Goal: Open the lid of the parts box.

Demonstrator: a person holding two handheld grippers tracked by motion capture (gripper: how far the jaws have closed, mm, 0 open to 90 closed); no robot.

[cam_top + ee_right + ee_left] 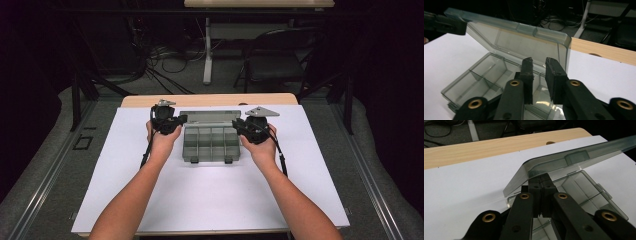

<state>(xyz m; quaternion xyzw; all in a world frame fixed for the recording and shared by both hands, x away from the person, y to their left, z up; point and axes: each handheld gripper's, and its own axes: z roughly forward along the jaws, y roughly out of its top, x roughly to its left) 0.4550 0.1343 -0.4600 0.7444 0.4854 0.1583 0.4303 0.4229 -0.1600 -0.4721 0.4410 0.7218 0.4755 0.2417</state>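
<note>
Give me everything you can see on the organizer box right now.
The organizer box is smoky translucent plastic, lying flat on the white sheet. Its dividers form several empty compartments, with two latches on the near edge. The hinged lid stands raised and tilted. The left gripper is shut on the lid's corner edge; the right gripper hangs open over the box beside the lid.

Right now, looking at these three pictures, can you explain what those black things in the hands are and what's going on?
A person holds a hand-operated clamp in each hand. The high view looks down on the table; the other two cameras ride on the clamps. On the white sheet sits a clear compartment box, its compartments looking empty, its lid raised. The left tool is shut on the lid's edge. The right tool stands open by the box, its jaws gripping nothing.
</note>
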